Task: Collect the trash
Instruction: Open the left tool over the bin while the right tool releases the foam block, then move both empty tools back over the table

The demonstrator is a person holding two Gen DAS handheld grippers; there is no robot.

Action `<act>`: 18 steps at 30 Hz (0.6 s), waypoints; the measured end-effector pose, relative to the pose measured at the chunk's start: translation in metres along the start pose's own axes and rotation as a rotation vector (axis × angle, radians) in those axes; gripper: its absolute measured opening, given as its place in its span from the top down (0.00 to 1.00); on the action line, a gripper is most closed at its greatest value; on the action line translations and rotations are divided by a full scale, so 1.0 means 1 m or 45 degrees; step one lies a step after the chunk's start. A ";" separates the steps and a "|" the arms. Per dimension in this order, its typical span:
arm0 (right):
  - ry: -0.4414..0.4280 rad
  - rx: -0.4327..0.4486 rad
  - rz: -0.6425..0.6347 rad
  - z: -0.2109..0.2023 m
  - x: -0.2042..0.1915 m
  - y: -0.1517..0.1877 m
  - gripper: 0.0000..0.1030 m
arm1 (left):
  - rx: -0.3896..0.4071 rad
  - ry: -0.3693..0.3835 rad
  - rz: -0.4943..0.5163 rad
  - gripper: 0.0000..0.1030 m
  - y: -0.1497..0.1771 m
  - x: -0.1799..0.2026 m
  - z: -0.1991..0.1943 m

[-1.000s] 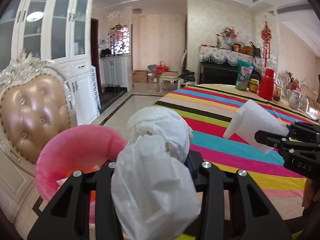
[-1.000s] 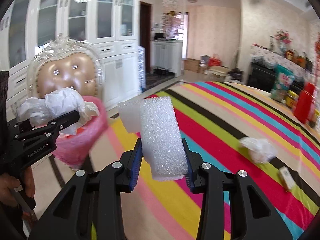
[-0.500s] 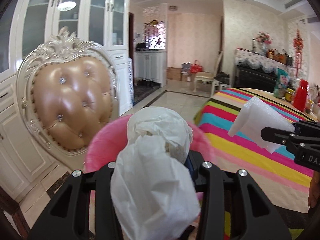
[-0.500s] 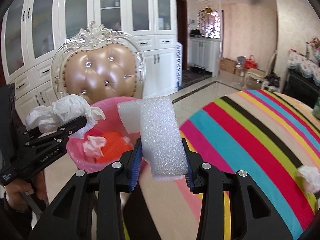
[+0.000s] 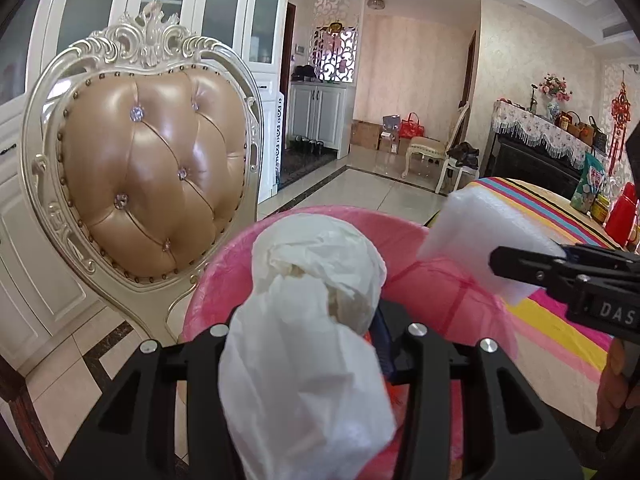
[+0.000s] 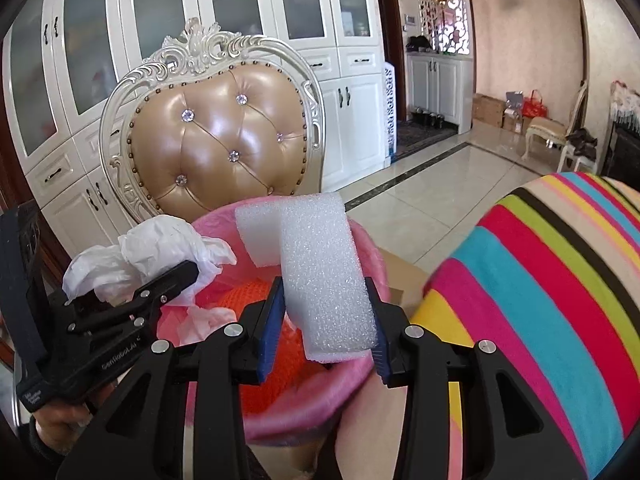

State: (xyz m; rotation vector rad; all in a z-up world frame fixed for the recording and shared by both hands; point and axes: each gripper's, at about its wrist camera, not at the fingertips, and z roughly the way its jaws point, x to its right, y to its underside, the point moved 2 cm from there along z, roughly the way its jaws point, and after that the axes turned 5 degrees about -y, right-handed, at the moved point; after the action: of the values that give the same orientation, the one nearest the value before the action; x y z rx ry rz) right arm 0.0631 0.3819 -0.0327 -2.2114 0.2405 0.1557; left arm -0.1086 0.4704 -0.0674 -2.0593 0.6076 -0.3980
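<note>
1. Holding position over the pink bin: both grippers sit above its rim, each loaded w/ one trash item.
2. Left gripper: crumpled white tissue wad sits between the fingers and bulges out past the tips twd 12 o'clock. Jaws have just been opening w/ the wad still between them; the wad hides the pads, so contact can't be confirmed. In the right wrist view the same gripper enters from 9 o'clock, the wad hanging at the bin's 9 o'clock edge.
3. Right gripper: pinching a white foam block between blue pads. Block stands roughly upright, its bent upper end leaning twd 11 o'clock, directly over the bin opening. In the left wrist view this gripper comes in from 3 o'clock w/ the foam at the bin's 2 o'clock rim.
4. Bin contents: orange mesh item and a pale pink-tinted tissue visible inside the pink liner.
5. Surroundings: tufted tan chair w/ ornate white frame stands just behind the bin at 12 o'clock; striped tablecloth lies at 3 o'clock; white cabinets line the wall behind.
6. A hand grips the left tool's handle at 8 o'clock.
</note>
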 end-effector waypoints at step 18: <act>0.056 0.034 -0.003 -0.034 0.020 0.019 0.27 | 0.078 -0.179 0.017 0.05 0.007 -0.012 -0.021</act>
State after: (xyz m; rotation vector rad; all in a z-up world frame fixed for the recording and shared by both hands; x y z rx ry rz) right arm 0.0794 0.3418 -0.0307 -2.1900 0.2627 0.1018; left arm -0.1308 0.4588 -0.0631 -2.0047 0.5177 -0.2585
